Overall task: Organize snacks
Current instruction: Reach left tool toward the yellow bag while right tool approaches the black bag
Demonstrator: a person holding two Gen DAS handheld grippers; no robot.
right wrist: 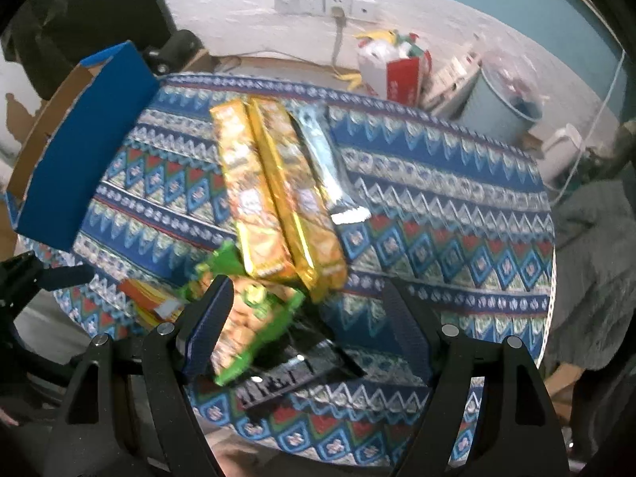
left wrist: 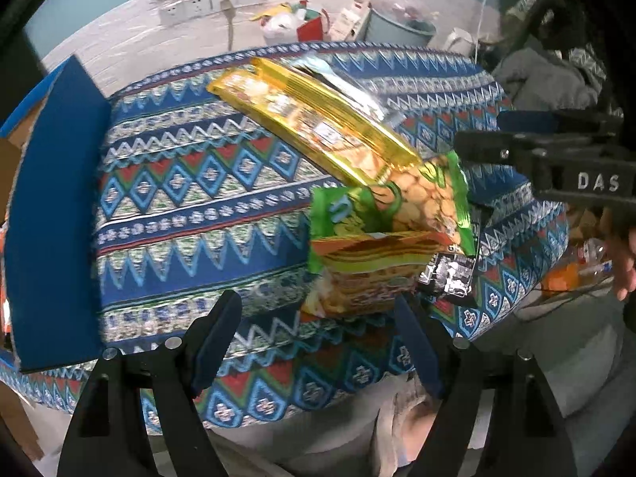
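Near the front edge of the patterned worktop (left wrist: 190,214), the green snack bag (left wrist: 397,214) lies among gold packets (right wrist: 278,190), light, crinkly and slippery, best pinched at its flat sealed edge, while the left gripper (left wrist: 318,342) and right gripper (right wrist: 310,318) both gape wide, holding nothing.

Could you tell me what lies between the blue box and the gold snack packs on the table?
Only bare patterned tablecloth separates the blue box from the gold snack packs, as the right wrist view shows.
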